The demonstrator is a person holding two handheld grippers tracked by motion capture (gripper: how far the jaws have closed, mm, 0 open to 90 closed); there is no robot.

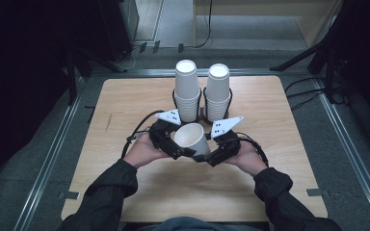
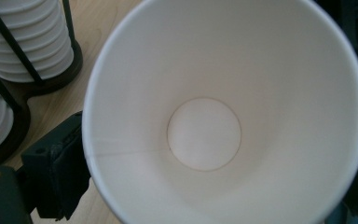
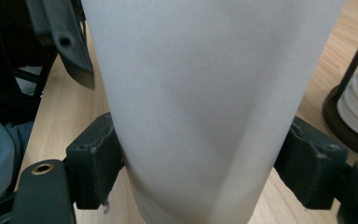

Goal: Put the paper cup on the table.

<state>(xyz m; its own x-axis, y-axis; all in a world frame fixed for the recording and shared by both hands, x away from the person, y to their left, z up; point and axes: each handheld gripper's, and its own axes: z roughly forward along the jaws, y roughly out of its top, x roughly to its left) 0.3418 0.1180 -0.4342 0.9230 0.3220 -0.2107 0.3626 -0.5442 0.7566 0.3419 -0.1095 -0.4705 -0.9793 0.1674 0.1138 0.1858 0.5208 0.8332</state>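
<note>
A white paper cup [image 1: 192, 137] lies tilted between both grippers over the middle of the wooden table [image 1: 125, 106], its mouth up and toward the left. My right gripper [image 1: 208, 155] is shut on the cup's body [image 3: 205, 93]; both black pads [image 3: 95, 158] press its sides near the base. My left gripper [image 1: 182, 150] straddles the cup from the mouth end, and its view looks straight into the cup [image 2: 205, 135]. One left pad [image 2: 56, 177] lies beside the outer wall, but the rim hides the contact.
Two tall stacks of white cups [image 1: 187, 91] [image 1: 218, 91] stand in a black wire holder [image 1: 203, 114] just behind the grippers. Bare wood lies to the left, right and front. Dark stands and cables ring the table on the floor.
</note>
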